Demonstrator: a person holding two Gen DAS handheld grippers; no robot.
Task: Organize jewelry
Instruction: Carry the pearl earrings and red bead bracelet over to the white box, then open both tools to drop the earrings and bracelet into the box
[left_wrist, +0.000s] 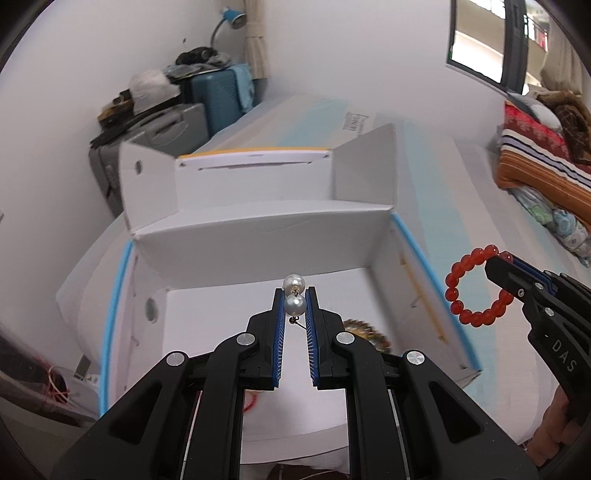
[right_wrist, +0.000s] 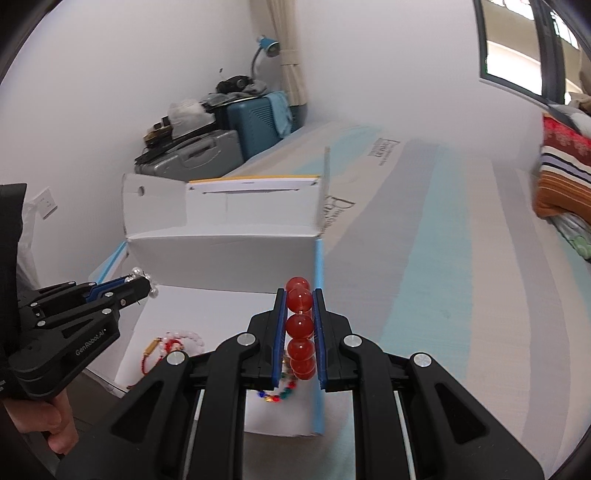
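**Both claws loaded above the open box**

While the pearl earring (left_wrist: 294, 295) sits pinched at the tips of the left claw (left_wrist: 295, 306), the right claw (right_wrist: 300, 325) is closed on the red bead bracelet (right_wrist: 300, 326), both above the white box (left_wrist: 258, 240). The pearl is held only by its round sides, so it may slip and fall outside.
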